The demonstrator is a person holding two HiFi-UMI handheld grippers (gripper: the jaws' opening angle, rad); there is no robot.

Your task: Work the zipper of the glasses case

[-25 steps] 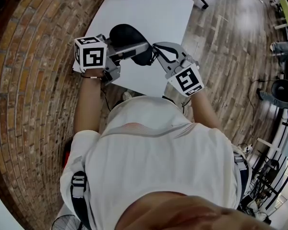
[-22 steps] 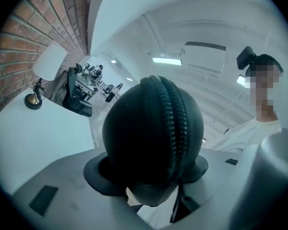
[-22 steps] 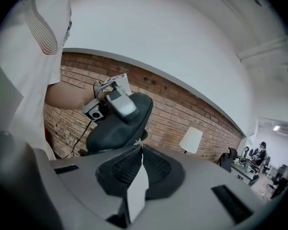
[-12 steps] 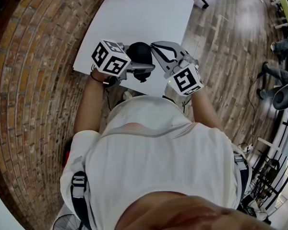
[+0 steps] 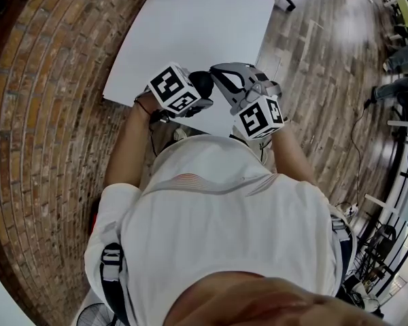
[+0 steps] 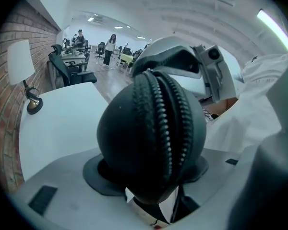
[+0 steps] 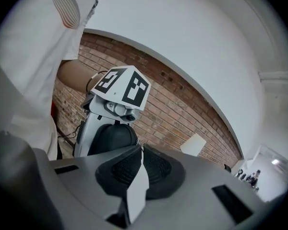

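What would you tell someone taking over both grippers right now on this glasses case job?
Left gripper: shut across the black glasses case, over the white table at its near edge, zipper facing its camera.
Right gripper: shut, tips at the case's end; whether it pinches the pull cannot be seen.
Done: case gripped and presented.
To do: run the zipper; how far it has gone is unclear.

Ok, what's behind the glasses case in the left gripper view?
The right gripper, at the top of the glasses case, and a white shirt. Its tips are covered, their pinch unseen.
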